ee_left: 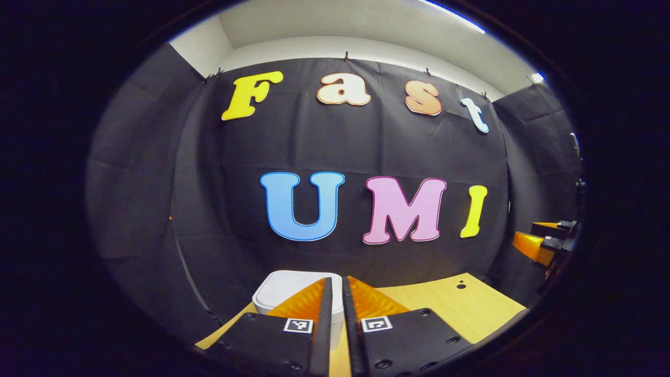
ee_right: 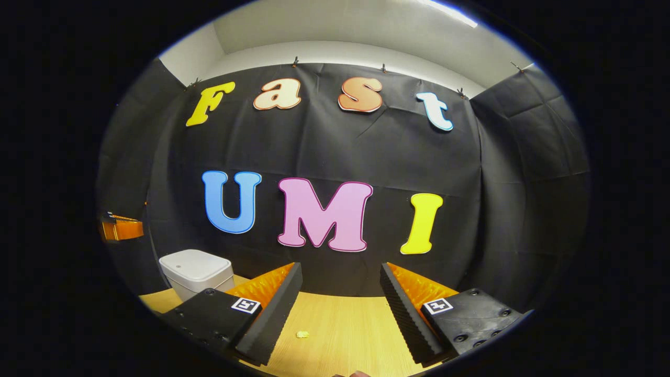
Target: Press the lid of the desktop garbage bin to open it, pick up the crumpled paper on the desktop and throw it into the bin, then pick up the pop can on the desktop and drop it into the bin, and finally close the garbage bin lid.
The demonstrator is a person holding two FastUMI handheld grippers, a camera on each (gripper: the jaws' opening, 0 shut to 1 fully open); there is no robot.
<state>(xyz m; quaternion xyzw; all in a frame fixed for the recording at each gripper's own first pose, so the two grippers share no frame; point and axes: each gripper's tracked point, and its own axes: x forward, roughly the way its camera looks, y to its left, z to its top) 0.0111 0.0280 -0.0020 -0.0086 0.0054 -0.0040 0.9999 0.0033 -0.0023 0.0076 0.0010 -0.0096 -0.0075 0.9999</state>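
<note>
The white desktop bin [ee_left: 285, 289] stands at the back left of the wooden table [ee_left: 445, 306], its lid down. My left gripper [ee_left: 336, 283] hovers just in front of and above the bin, jaws shut with nothing between them. In the right gripper view the same bin [ee_right: 196, 269] sits to the left, lid flat. My right gripper [ee_right: 341, 269] is open wide over bare table [ee_right: 340, 324], holding nothing. Each gripper shows at the edge of the other's view: the right gripper [ee_left: 544, 242] far right, the left gripper [ee_right: 121, 229] far left.
A tiny pale yellow scrap [ee_right: 302, 334] lies on the table between the right gripper's fingers. A small dark spot [ee_left: 461, 286] marks the tabletop toward the back right. The black cloth wall closes in the back and both sides.
</note>
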